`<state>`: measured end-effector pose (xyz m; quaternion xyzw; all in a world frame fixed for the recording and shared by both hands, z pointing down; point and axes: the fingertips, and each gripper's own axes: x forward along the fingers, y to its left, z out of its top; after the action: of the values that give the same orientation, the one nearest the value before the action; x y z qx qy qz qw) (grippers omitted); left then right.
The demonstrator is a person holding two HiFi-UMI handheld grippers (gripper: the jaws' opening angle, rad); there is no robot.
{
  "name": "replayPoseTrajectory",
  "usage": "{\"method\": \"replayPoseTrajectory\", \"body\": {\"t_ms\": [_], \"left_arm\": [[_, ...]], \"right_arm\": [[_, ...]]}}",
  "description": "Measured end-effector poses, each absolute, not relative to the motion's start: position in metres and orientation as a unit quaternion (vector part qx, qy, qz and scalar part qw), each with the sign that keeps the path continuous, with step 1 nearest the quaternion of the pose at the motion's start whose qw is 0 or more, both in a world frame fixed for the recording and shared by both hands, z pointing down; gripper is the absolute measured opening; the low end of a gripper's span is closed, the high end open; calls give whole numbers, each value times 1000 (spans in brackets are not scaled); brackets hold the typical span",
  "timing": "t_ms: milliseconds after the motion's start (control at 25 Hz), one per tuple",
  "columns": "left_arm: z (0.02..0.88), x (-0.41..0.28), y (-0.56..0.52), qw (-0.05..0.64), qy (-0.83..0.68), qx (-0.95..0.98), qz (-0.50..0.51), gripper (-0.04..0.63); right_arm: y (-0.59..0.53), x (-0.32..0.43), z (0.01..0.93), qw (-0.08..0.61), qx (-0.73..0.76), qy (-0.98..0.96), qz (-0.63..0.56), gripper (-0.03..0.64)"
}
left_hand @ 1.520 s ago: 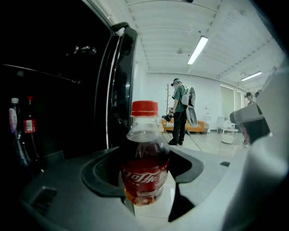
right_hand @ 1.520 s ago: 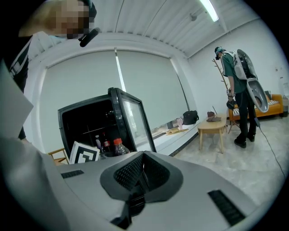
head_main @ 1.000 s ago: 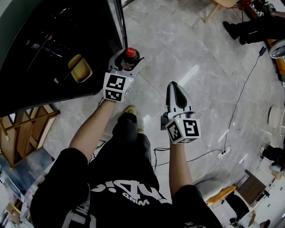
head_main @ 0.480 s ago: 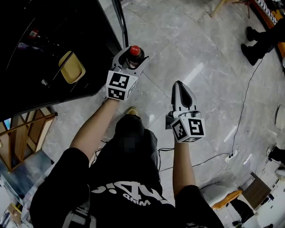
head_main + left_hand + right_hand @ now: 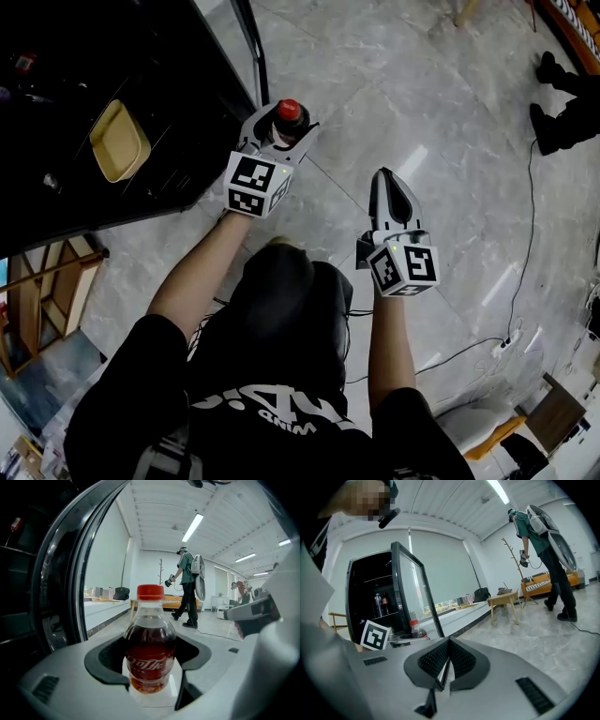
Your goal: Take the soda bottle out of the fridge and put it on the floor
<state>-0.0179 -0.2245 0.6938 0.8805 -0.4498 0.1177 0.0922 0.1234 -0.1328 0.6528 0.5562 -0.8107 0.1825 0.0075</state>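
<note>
Now your left gripper (image 5: 280,129) clamps the bottle (image 5: 150,644) upright at upper centre, floor (image 5: 441,141) directly below; right gripper (image 5: 388,183) closed, empty.

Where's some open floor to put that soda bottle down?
The grey marble floor is bare ahead of the red-capped soda bottle, between the glass door of the black fridge and the thin black cable. It's crowded beside the fridge and around the person's legs.

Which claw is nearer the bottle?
Left. The left claw is shut on the bottle below its red cap. The right claw is shut and empty, off to the bottle's right over the floor.
</note>
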Motion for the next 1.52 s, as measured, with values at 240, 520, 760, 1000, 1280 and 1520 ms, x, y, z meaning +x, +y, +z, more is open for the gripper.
{"method": "replayPoseTrajectory", "body": {"t_ms": [240,520,760,1000,1280,1520], "left_arm": [[751,-16,-228,85,-439,888,107,306],[804,-9,-223,96,-423,896,91,306],[835,0,-210,95,-413,900,100,307],[852,5,-198,97,-411,900,106,306],[880,4,-195,105,-417,896,108,305],[909,5,-196,111,-419,894,114,307]], "right_arm": [[-141,128,722,-1,554,-815,169,21],[-143,130,778,-6,543,-824,159,21],[-137,140,805,-9,547,-821,164,21],[-128,141,811,-6,547,-822,160,21],[-125,136,820,-4,547,-822,155,21],[-121,134,825,-3,550,-822,148,21]]}}
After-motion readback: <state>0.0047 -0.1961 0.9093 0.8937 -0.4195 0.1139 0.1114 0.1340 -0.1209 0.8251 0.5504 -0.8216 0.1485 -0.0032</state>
